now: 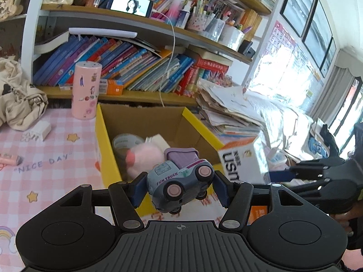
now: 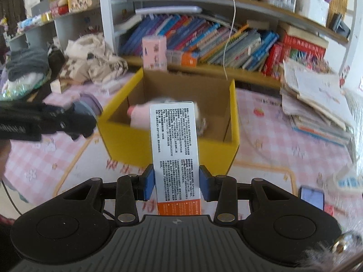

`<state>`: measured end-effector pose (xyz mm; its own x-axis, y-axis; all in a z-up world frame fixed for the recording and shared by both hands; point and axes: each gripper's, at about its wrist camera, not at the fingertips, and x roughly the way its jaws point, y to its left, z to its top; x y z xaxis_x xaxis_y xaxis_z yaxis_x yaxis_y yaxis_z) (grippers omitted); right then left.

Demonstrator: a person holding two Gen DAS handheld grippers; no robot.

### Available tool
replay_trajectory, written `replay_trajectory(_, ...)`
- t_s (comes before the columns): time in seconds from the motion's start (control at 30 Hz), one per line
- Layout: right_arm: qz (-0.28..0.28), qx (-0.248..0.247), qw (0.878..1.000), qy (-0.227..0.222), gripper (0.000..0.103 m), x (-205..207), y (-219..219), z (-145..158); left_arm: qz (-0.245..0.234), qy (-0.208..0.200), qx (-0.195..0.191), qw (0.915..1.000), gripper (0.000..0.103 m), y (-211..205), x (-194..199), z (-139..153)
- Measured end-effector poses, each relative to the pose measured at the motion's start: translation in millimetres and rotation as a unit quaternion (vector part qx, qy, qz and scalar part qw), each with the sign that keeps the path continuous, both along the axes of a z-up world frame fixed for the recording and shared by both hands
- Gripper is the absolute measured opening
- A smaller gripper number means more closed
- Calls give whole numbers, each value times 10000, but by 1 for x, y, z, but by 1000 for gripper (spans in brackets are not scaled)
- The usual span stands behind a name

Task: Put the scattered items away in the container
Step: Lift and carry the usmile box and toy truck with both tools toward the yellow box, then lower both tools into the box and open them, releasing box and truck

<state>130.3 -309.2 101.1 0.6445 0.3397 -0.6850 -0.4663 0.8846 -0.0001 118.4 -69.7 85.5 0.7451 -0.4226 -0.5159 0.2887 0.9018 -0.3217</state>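
Left wrist: left tongs (image 1: pixel 180 187) pinch plastic toy truck (image 1: pixel 181 181); right tongs (image 2: pixel 177 182) pinch flat carton (image 2: pixel 174 149) nr yellow cardboard box (image 2: pixel 127 145).

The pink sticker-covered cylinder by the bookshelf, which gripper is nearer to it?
Left, as far as I can tell. The left gripper holds the toy truck at the box's side nearer the pink cylinder; the right gripper sits farther across.

box (image 2: pixel 217 156) contents blurred in both views: a pink soft item (image 1: pixel 145 156), possibly a plush toy, partly hidden behind the truck (image 1: pixel 181 179). carton (image 2: pixel 174 149) lower end hidden behind the gripper body; its print is too small to read.
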Motion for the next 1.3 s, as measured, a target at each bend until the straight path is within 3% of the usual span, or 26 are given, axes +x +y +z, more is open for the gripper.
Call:
replay_trajectory(0.47,668,391,9952,-605,37,98,-3,44,328,-146,369,9987,60,-33,49,10)
replay_trajectory(0.9,1361,-17,9906,-132,38,191,37,-6,258,82,1127,9933,60,-82,95,-15)
replay_trajectory(1.3,1993,-567,9779,290,38,231,55,-45,-42,428,1673,9850,61,-104,117,-50)
